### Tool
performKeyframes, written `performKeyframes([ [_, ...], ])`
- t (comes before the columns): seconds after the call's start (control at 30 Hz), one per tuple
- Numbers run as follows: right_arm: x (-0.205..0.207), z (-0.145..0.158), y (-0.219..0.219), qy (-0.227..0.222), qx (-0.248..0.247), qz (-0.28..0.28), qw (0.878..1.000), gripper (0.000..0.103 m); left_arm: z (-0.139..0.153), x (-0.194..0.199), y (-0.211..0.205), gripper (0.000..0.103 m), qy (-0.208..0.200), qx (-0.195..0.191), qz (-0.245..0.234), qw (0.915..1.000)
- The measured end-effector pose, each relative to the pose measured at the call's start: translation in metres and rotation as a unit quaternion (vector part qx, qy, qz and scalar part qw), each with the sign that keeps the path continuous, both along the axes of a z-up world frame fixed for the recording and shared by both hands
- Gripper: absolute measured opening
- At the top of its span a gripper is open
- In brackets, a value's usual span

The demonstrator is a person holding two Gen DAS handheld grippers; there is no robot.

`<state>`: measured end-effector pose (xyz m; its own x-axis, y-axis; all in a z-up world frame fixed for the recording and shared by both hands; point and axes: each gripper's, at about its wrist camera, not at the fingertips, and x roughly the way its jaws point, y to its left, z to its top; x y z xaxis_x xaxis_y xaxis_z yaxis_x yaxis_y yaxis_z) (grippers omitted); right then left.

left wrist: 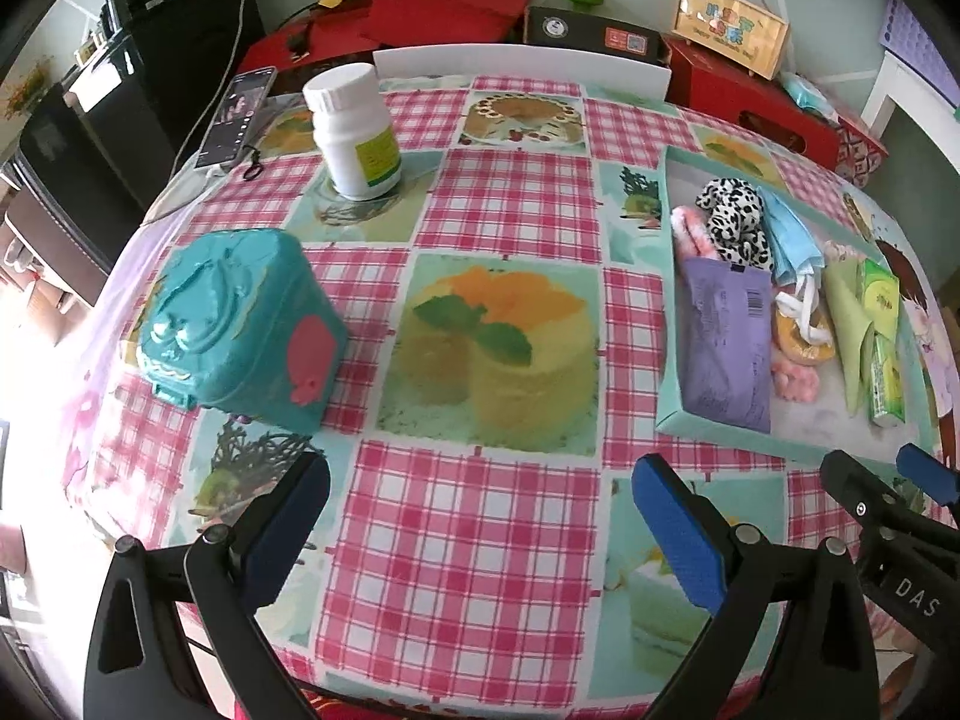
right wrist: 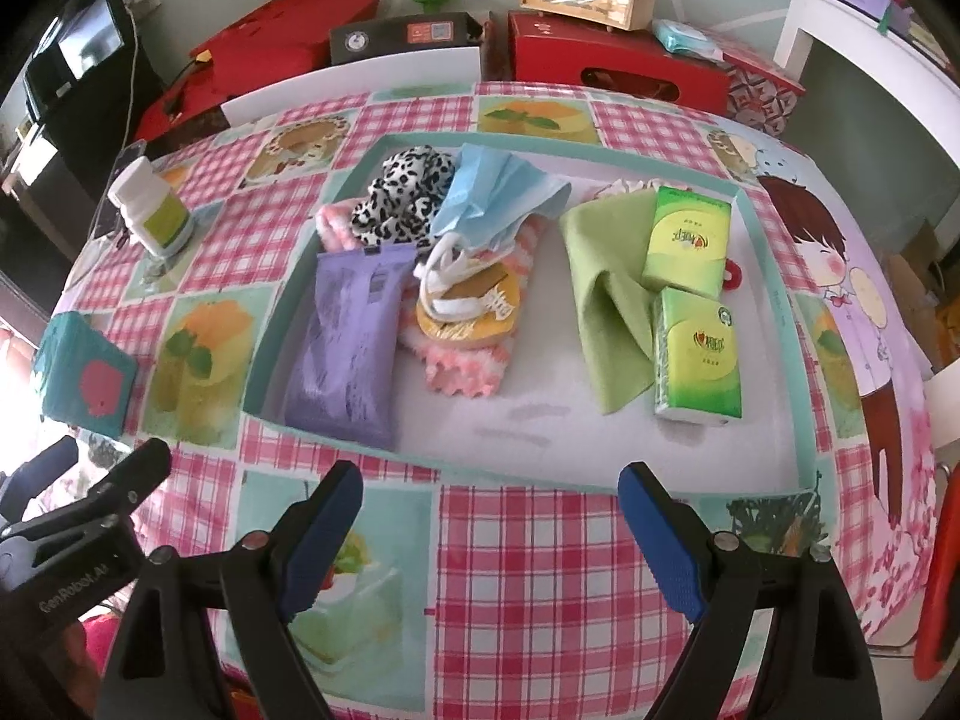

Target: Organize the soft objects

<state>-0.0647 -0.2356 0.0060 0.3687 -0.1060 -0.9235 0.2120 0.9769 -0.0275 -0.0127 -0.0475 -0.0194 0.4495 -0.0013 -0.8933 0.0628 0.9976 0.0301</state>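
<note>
A shallow teal-rimmed tray point(right wrist: 774, 276) lies on the checked worktop point(right wrist: 528, 540) and holds all the soft things. At its left sits a purple pouch point(right wrist: 345, 348) with a barcode label, beside a leopard-print plush point(right wrist: 402, 192), a blue face mask point(right wrist: 492, 198) and a pink fluffy cloth point(right wrist: 468, 372). At its right a green cloth point(right wrist: 606, 300) lies against two green tissue packs point(right wrist: 690, 234); their print is too small to read. Outside the tray stand a white bottle point(left wrist: 354, 132) and a teal tin point(left wrist: 240, 324). The left tongs point(left wrist: 480, 516) and right tongs point(right wrist: 489, 516) both gape wide over the cloth, holding nothing. "DAS" shows on the right tongs' body
</note>
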Motion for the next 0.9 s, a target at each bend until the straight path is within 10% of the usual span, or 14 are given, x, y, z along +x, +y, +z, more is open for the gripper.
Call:
performKeyframes([
  [0.9, -0.0012, -0.0019, 0.0054, -0.006, -0.004, 0.016, 1.000, 0.089, -0.0016, -0.0011, 0.0013, 0.101, -0.005, 0.023, 0.007, 0.9997],
])
